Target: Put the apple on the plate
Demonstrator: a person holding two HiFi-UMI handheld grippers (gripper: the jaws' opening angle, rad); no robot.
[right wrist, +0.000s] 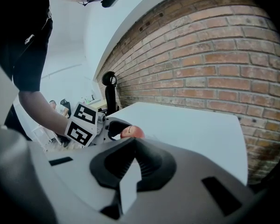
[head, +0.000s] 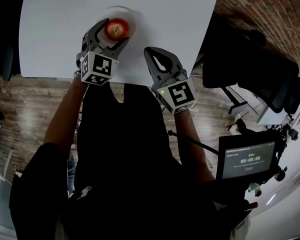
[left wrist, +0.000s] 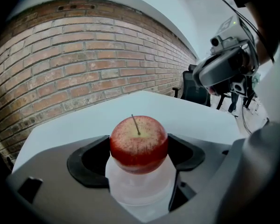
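The left gripper [head: 116,30] is clamped on the apple [left wrist: 139,143], one dark pad against each flank of the fruit, with the stem pointing up. The apple hangs directly over the white plate [left wrist: 141,196]; whether its underside touches the plate cannot be told. In the head view the plate's rim [head: 131,15] shows at 12 o'clock and 2 o'clock of the apple, towards the far side of the white table [head: 60,39].

The right gripper [head: 149,53] sits at about 4 o'clock from the apple, near the table's front edge and well apart from the plate. Its jaws are pressed together with nothing between them (its own view shows the two tips meeting in a point). From that view the left gripper and the apple lie at roughly 10 o'clock.

A brick wall [right wrist: 200,78] runs behind the table. A dark office chair [head: 255,69] stands off the table's right side, at 3 o'clock.
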